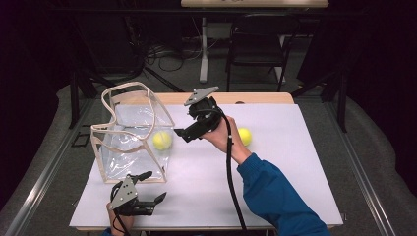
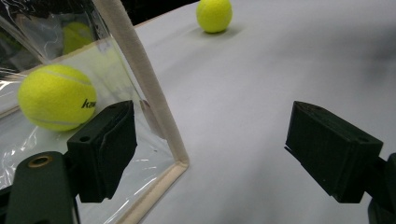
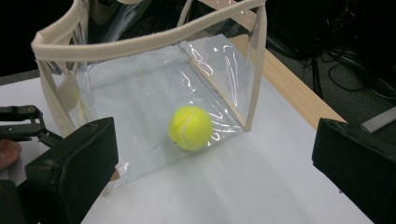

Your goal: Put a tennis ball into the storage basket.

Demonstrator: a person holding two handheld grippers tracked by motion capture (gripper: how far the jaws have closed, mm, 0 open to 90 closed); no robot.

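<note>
Table [image 1: 275,172]: I saw a white sheet over a wooden top.
Bag [image 1: 129,135]: clear plastic with cream trim, it stood open-topped at the table's left.
Right gripper [image 1: 183,132]: I held it raised beside the bag, jaws spread wide, nothing between them.
Left gripper [image 1: 152,189]: jaws wide and empty, low at the bag's near corner.
Ball in bag [image 3: 190,127]: yellow-green felt; black lettering began "ka", the rest was hidden.
Second ball [image 1: 244,136]: it lay on the sheet, behind my right hand.
</note>
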